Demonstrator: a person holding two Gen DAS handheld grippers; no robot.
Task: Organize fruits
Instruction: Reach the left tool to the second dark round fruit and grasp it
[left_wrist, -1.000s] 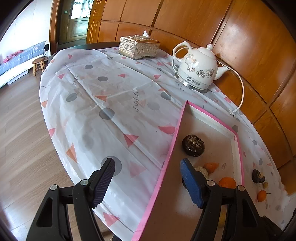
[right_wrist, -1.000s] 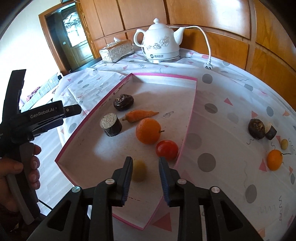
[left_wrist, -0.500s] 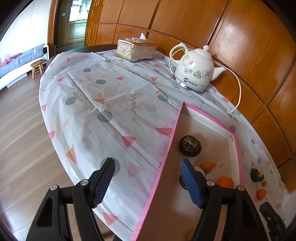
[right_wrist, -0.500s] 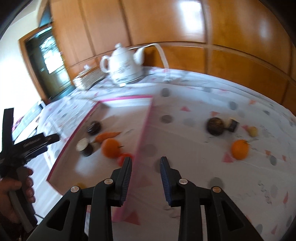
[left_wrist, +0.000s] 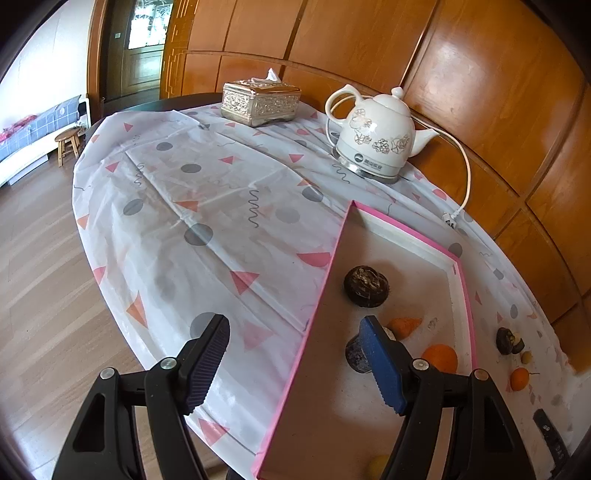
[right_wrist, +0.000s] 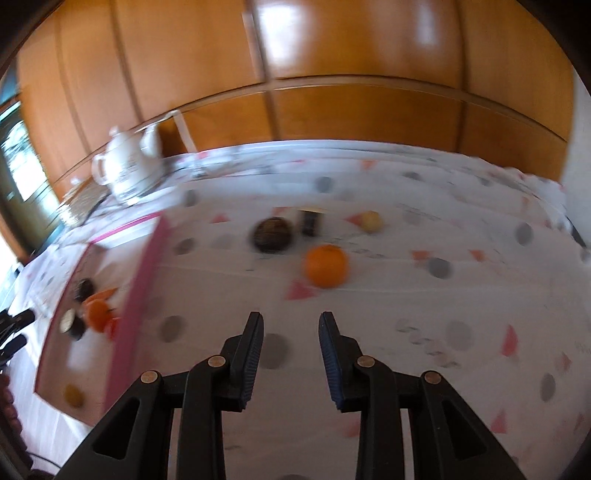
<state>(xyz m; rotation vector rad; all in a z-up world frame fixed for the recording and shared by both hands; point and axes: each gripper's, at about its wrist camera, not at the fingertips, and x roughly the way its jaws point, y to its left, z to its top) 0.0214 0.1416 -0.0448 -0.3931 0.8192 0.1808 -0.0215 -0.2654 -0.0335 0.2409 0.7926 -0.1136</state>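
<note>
A pink-rimmed tray holds a dark round fruit, a carrot piece, an orange, a dark cut piece and a small yellow fruit. My left gripper is open and empty, straddling the tray's left rim. My right gripper is open and empty above the tablecloth. Ahead of it lie an orange, a dark round fruit, a dark cut piece and a small yellow fruit. The right wrist view is blurred.
A white electric kettle with its cord and a silver tissue box stand at the table's far side by the wood-panelled wall. The patterned tablecloth hangs over the table's left edge above wooden floor.
My right gripper has swung right, from over the tray to over the loose fruits on the cloth. My left gripper has barely moved.
</note>
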